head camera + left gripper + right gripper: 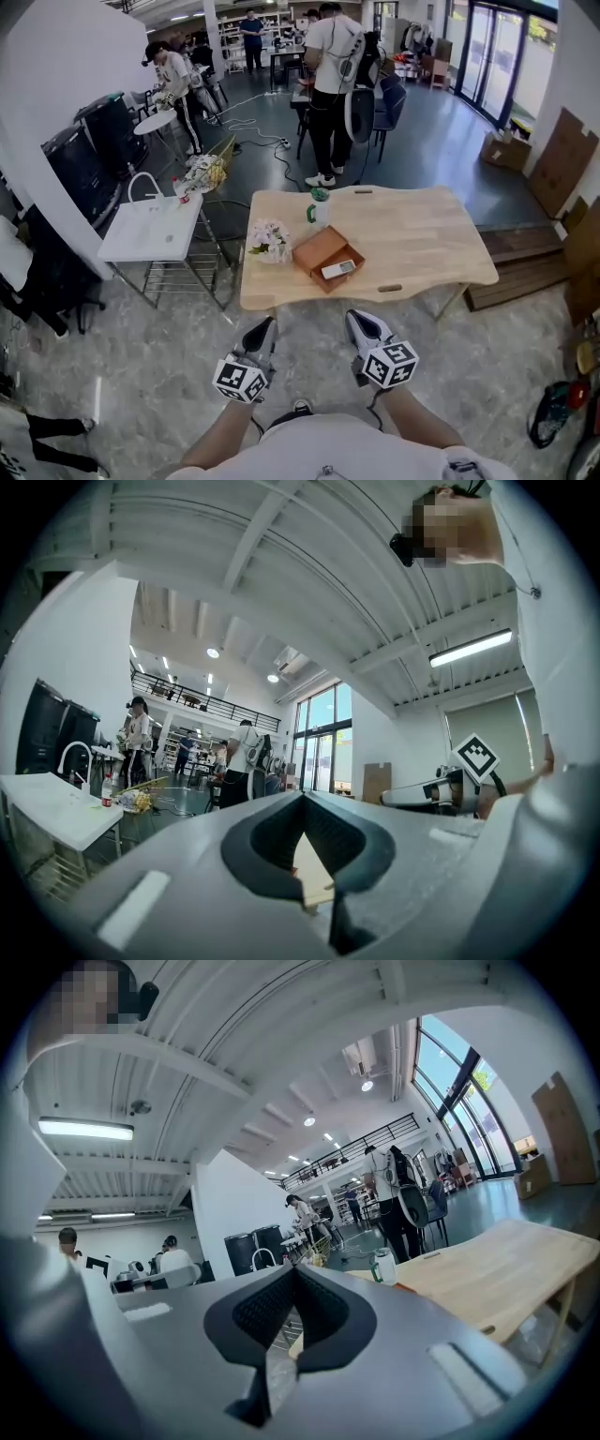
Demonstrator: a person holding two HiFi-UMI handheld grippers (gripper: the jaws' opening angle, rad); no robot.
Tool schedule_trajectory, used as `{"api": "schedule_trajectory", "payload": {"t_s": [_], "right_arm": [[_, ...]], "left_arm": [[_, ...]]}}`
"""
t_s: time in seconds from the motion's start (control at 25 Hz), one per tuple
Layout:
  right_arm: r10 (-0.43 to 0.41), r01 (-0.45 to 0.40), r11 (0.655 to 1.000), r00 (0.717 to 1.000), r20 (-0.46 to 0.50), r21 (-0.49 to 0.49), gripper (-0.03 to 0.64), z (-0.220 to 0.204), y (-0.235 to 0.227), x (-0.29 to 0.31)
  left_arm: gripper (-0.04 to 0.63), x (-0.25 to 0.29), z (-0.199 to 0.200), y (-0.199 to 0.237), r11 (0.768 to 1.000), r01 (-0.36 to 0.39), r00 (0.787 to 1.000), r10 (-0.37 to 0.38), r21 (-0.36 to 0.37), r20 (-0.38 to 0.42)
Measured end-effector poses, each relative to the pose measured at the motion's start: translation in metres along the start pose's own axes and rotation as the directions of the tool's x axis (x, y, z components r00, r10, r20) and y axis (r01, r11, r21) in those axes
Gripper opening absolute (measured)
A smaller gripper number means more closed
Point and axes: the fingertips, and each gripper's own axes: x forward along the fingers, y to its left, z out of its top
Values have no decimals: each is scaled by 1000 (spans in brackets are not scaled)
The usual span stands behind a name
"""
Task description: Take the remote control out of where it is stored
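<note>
Head view: remote lies in open brown box on wooden table; left gripper, right gripper well short of near edge, floor between.
Left gripper view: jaws together, empty.
Right gripper view: jaws together, empty.

Wooden table, on it brown box, flower bunch, green-lidded cup

table: pale wood, matt, smooth. box: brown, matt, cardboard or wood, can't tell which. remote control: light grey, slight sheen. left gripper and right gripper: grey matt plastic shells, black ribbed pads. floor: grey mottled stone, polished
</note>
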Motion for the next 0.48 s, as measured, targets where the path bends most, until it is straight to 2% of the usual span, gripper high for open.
{"api": "schedule_trajectory", "payload": {"t_s": [0.24, 0.48], "right_arm": [[-40, 40, 999, 999, -1, 8, 28, 1, -6, 42], [-112, 112, 994, 994, -17, 17, 28, 6, -36, 55]], "left_arm": [[0, 28, -18, 35, 997, 68, 997, -69, -31, -31], [0, 62, -27, 50, 993, 106, 993, -109, -60, -42]]}}
